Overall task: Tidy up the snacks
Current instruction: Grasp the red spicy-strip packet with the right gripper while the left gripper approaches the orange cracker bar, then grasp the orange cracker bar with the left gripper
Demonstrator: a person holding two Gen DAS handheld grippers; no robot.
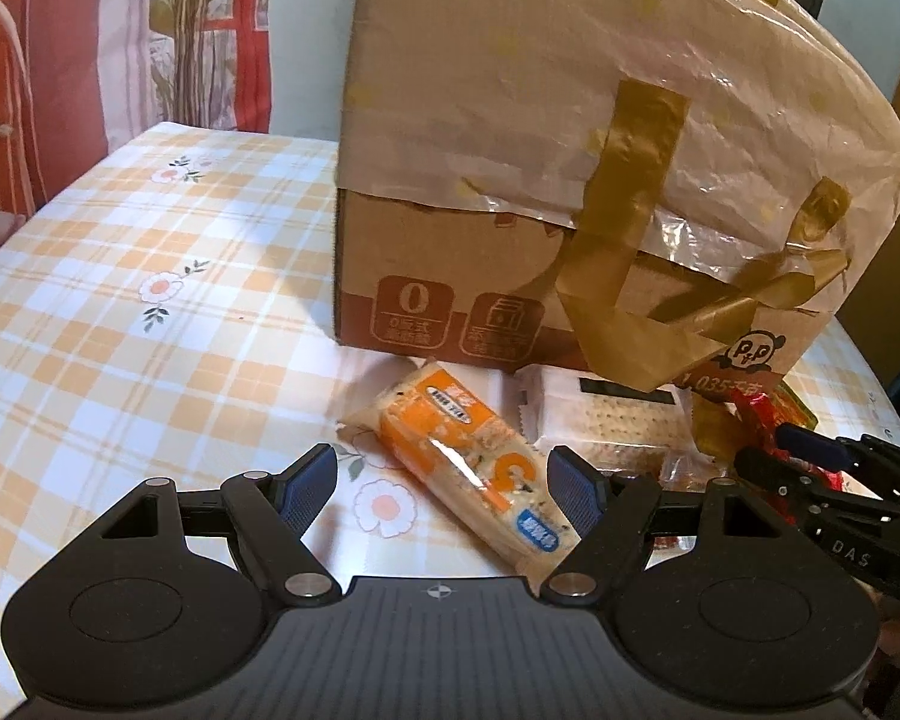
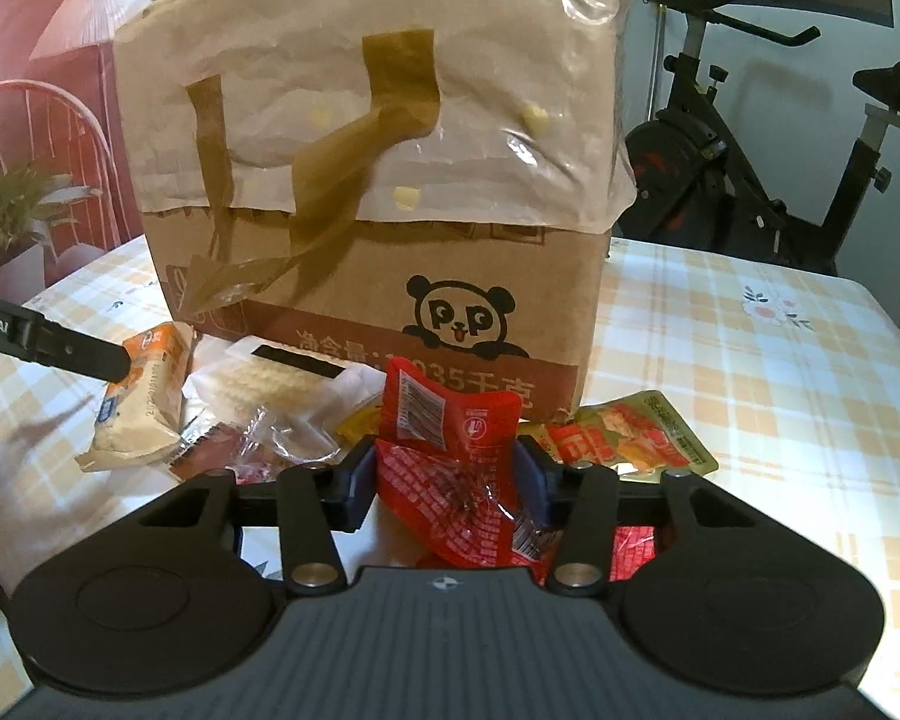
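Note:
A pile of snack packets lies on the table in front of a tall cardboard box [image 1: 450,276] with a plastic sheet taped over it, also in the right wrist view [image 2: 390,276]. My left gripper [image 1: 444,483] is open, its fingers on either side of an orange-and-white cracker packet [image 1: 468,456], which also shows in the right wrist view [image 2: 144,396]. My right gripper [image 2: 447,480] is shut on a red snack packet [image 2: 450,468]; the packet shows in the left wrist view [image 1: 756,414]. A white cracker packet [image 2: 282,387] lies between the two.
The table has an orange plaid cloth with flowers [image 1: 150,300]. A yellow-green packet [image 2: 636,438] lies right of the red one. Small clear-wrapped snacks [image 2: 252,444] lie in the pile. An exercise bike [image 2: 750,138] stands behind the table on the right, a red chair [image 2: 42,132] on the left.

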